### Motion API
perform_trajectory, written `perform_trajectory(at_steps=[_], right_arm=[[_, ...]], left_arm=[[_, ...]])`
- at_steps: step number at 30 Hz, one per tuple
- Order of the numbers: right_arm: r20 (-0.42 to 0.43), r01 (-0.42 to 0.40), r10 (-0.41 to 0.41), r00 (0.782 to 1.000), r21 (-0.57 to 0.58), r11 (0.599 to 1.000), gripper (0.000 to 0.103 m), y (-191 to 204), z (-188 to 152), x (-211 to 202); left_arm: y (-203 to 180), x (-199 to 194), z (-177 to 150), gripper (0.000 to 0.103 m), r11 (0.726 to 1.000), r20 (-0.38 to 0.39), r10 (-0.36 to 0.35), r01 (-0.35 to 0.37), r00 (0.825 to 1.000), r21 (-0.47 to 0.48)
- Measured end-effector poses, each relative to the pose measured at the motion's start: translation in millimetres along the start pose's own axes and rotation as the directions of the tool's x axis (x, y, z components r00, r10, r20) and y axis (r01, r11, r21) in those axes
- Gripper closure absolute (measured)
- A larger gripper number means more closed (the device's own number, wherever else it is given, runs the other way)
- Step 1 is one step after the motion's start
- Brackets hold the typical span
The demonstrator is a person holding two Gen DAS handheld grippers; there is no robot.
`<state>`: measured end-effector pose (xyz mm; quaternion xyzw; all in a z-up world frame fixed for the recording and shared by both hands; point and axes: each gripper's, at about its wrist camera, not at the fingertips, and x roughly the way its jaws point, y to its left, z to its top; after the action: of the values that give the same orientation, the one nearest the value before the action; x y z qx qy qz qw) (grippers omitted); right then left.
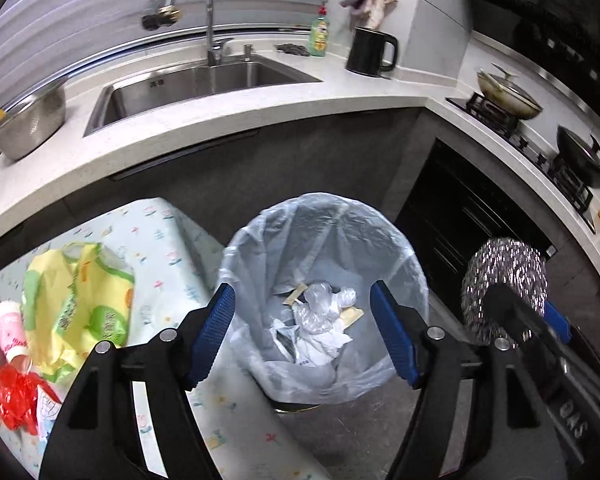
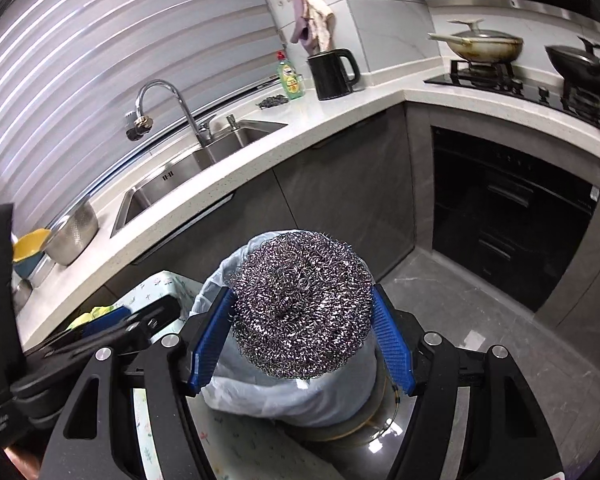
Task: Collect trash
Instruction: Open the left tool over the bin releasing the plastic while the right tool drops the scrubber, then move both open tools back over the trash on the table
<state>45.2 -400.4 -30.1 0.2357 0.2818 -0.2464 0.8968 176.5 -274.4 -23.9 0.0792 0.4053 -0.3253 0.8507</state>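
Scourer pinched in my right claw, bin just ahead and below.

My right gripper (image 2: 304, 332) pinches the steel wool scourer (image 2: 302, 306) across its width, both pads pressed into its sides. It's a round wad with no long axis or pointing end I can make out. The lined trash bin (image 1: 324, 280) sits just past and under the right fingertips, so I judge a short push forward puts the scourer over the mouth. My left gripper (image 1: 302, 334) is spread and holds nothing, poised above the bin; beyond its left finger, a yellow wrapper (image 1: 80, 300) waits on the table (image 1: 160, 232).
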Motion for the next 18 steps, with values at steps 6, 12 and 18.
perform_trajectory(at_steps=[6, 12, 18], right_arm=[[-0.02, -0.017, 0.016, 1.0, -0.026, 1.0, 0.037, 20.7, 8.3, 20.7], [-0.023, -0.036, 0.035, 0.999, -0.051, 0.998, 0.034, 42.4, 20.6, 37.9], [0.014, -0.043, 0.045, 0.999, -0.086, 0.995, 0.03, 65.4, 25.3, 28.5]], left_arm=[[27.4, -9.3, -3.4, 0.037, 0.998, 0.024, 0.063, -0.062, 0.998, -0.03], [49.9, -17.0, -7.0, 0.036, 0.992, 0.043, 0.116, -0.114, 0.992, -0.046], [65.7, -25.2, -11.6, 0.034, 0.988, 0.048, 0.138, -0.135, 0.989, -0.07]])
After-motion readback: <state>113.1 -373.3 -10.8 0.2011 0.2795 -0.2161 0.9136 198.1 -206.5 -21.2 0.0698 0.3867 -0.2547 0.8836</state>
